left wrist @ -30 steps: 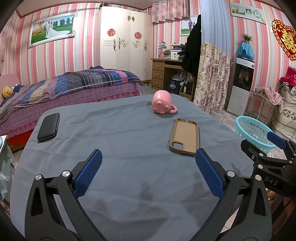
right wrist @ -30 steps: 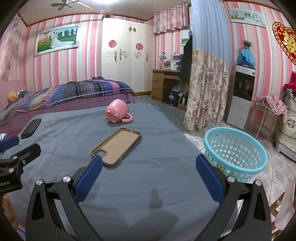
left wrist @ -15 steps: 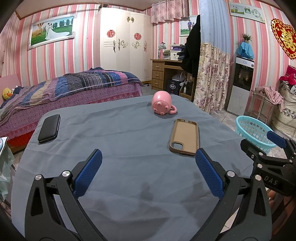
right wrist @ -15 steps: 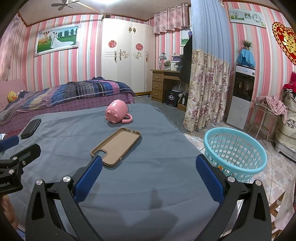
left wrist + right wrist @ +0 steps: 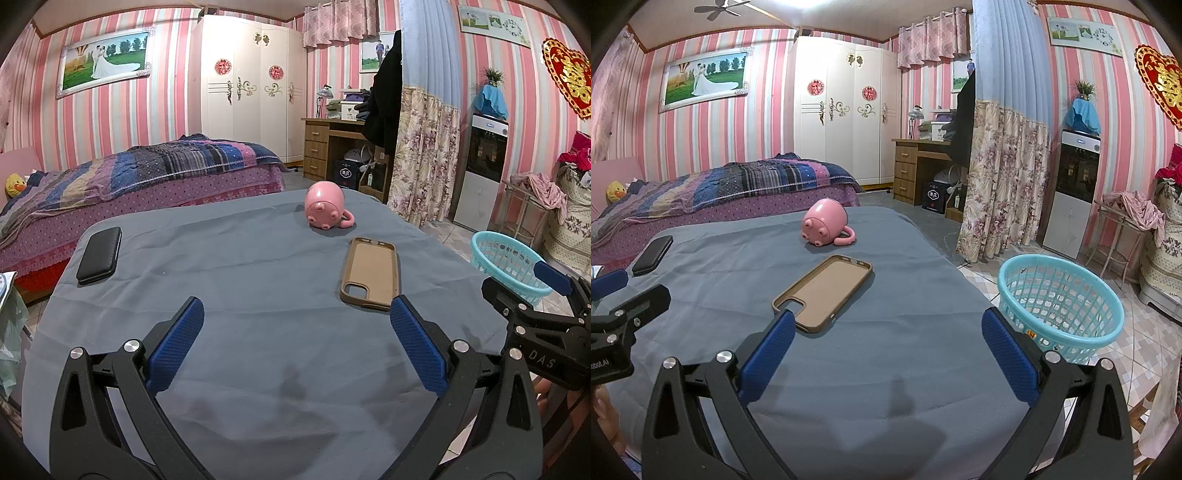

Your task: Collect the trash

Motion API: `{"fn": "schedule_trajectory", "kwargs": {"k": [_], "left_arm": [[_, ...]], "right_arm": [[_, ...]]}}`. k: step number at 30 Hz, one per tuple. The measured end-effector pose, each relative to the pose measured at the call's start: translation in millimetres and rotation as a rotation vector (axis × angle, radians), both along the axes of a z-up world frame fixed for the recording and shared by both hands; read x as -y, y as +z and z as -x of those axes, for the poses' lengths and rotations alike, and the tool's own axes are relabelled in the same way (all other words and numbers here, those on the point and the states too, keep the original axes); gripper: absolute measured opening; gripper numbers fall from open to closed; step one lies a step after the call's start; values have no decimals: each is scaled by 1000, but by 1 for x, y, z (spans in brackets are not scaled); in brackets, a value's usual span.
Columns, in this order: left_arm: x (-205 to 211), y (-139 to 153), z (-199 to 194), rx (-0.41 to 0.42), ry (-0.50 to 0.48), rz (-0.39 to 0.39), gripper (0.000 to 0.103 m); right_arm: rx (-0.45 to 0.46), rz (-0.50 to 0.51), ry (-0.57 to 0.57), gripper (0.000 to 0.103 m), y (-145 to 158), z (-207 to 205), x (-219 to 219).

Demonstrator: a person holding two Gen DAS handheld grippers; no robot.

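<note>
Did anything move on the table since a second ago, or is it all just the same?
Nothing visibly changed. The left gripper and right gripper both hover open over the grey cloth, holding nothing. The pink mug, the brown phone case and the black case lie where they were, and the blue basket sits on the floor beside the table as before.

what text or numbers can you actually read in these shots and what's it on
"DAS" on the black body of the right gripper, seen from the left wrist view.
"000.AI" on the black body of the left gripper, cut off at the frame edge.
"12" and "6" on the wall clock.
Black box by the desk: white characters, too small to read.
Basket sticker: too small to read.
</note>
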State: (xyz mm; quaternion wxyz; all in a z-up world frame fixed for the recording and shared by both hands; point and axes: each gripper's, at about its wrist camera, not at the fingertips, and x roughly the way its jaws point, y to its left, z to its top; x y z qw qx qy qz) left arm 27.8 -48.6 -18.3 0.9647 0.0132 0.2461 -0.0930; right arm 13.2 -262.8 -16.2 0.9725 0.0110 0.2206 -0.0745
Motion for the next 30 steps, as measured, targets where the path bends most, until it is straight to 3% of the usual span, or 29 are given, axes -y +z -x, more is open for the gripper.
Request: {"fn": "schedule_trajectory", "kwargs": {"k": [30], "left_arm": [[-4, 3, -2, 6, 3, 7, 98]], "right_arm": [[2, 1, 0, 99, -1, 0, 0]]}}
